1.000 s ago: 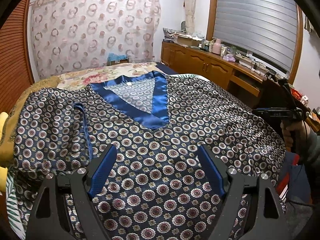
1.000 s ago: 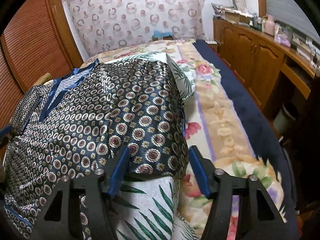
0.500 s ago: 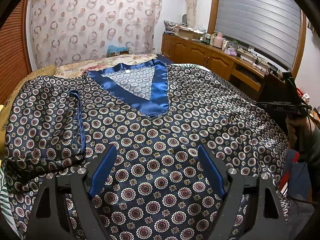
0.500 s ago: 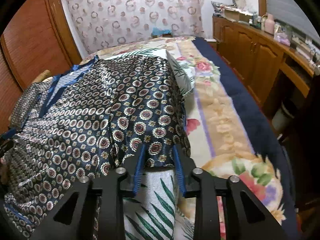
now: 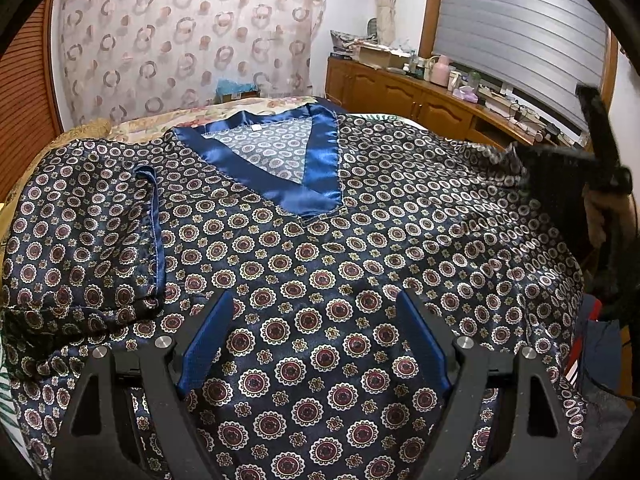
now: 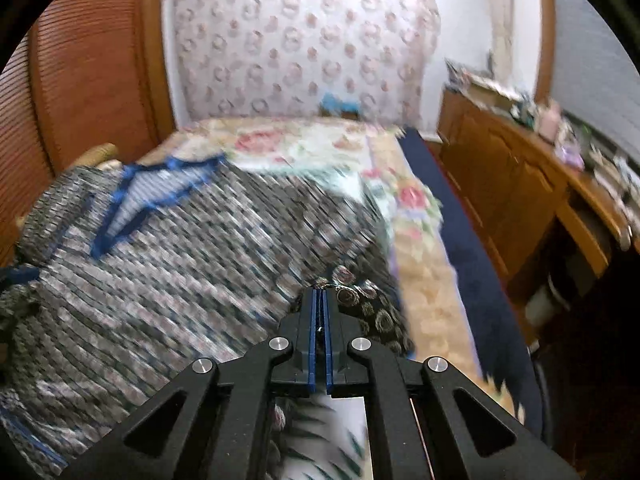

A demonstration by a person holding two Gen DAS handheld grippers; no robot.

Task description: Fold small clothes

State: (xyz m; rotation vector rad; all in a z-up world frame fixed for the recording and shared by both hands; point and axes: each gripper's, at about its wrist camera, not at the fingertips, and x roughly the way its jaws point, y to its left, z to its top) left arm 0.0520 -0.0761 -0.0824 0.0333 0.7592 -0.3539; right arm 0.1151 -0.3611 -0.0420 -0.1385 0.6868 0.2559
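Now, in the left wrist view, we hold the left gripper (image 5: 312,336) spread above the patterned shirt (image 5: 360,248) lying flat on the bed (image 6: 320,148), while in the right wrist view the right gripper (image 6: 320,300), spread a second ago, pinches the shirt's edge at 12 o'clock, so we judge the fold begun.

Left wrist view low over the navy medallion-print satin shirt (image 5: 360,240), facing 12 o'clock toward its blue collar, right wrist view close at the shirt's right edge, blurred, both sharing the ring-patterned curtain (image 5: 188,40).
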